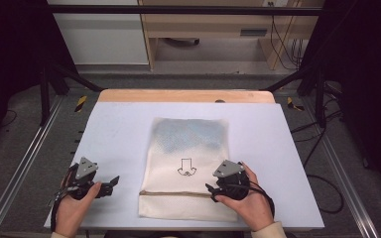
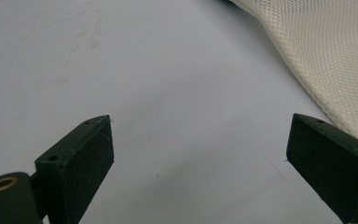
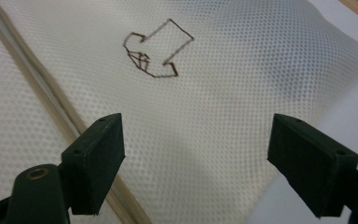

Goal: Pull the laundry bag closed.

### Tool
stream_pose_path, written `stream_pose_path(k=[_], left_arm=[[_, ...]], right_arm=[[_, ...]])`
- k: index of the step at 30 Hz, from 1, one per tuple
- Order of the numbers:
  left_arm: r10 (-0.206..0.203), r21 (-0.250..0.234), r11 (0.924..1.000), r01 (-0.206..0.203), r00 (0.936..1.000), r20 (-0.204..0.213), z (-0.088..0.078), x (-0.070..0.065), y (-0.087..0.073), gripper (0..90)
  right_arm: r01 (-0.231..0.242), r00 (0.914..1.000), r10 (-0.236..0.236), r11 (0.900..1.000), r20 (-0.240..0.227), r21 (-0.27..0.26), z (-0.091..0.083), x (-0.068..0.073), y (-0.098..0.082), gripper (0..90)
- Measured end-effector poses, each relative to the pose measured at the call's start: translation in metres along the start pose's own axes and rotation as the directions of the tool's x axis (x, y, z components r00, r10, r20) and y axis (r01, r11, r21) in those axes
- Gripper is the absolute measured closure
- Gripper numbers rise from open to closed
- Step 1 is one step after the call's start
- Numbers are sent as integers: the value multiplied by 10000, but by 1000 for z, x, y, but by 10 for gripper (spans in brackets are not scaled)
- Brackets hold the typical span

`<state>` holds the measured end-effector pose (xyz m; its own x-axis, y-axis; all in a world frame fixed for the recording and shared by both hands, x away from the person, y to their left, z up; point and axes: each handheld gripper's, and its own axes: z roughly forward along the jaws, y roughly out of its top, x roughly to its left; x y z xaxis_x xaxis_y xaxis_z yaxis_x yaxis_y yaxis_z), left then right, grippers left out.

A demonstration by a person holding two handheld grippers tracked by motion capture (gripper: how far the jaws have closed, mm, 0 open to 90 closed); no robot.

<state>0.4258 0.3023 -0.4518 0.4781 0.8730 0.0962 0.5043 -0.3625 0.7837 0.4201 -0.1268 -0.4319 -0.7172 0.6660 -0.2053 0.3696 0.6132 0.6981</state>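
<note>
Hovering over the near right part of a cream mesh bag (image 1: 186, 168), the right tool (image 1: 211, 191) has its jaws spread wide with nothing between them — in the right gripper view its pads (image 3: 100, 161) stand apart above the netting, touching none of it that I can see. Just off its left pad runs the bag's tan zipper band (image 3: 51, 100), a long straight strip that in the high view crosses the bag from side to side near its front end. Beyond the jaws lies a hand-drawn arrow (image 3: 156, 49) inked on the mesh. The bag itself lies flat on the pale worktop (image 1: 287, 163), its long axis running away from the person, the far half tinted bluish as if something shows through. The left tool (image 1: 113, 184) is off to the bag's left, over bare worktop, jaws likewise wide and empty; in the left gripper view the bag's edge lies just beyond its right pad (image 2: 328, 158), near but apart. So the right hand is plainly the nearer one — already above the fabric, with the zipper band right beside it, whereas the left would have to cross a gap toward the bag's left edge. Any pinch on the band would, I judge, mean coming down across its length.
</note>
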Motion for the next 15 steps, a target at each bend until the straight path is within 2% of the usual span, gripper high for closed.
stream_pose_path(k=[2,6,12,15], left_arm=[[-85,32,10000,85,9999,58,0,1,0,74],[-4,320,9995,7,10000,-83,1,1,-1,74],[-60,496,9988,57,10000,70,0,4,-2,84],[-146,393,9991,145,9999,39,-4,8,-2,83]], right_arm=[[103,9994,-102,9999,-343,37,1,3,7,253],[325,9971,-315,9994,-690,137,7,9,20,310],[695,9887,-636,9968,-1355,391,16,19,39,379],[899,9864,-815,9945,-1429,540,18,25,47,417]])
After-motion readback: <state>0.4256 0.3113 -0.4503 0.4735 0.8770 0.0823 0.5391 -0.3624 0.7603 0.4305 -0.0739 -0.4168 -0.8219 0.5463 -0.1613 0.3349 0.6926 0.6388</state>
